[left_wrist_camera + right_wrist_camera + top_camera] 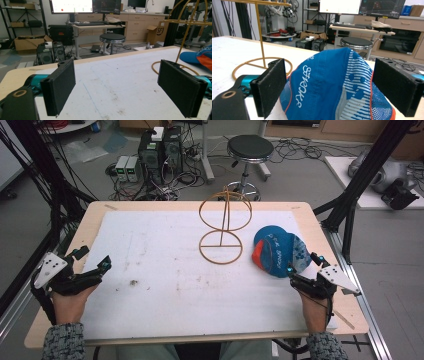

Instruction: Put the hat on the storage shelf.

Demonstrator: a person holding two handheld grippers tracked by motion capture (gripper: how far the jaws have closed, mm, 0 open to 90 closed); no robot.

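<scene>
High view, left to right: the left gripper [102, 266], held in the person's left hand [70, 304], rests over the near left part of the white foam-covered table [150, 270], its jaws spread wide with nothing between them, as the left gripper view [117, 92] confirms. Near the table's middle, toward the far side, stands the gold wire stand with a round base ring and an upright hoop [223, 227]. Just right of its base lies the blue cap with white lettering and an orange brim [276, 251], flat on the foam. The right gripper [295, 274], held in the right hand [314, 312], sits at the cap's near edge; in the right gripper view [334, 92] its jaws stand spread on either side of the cap [337, 87], not pinching it.
</scene>
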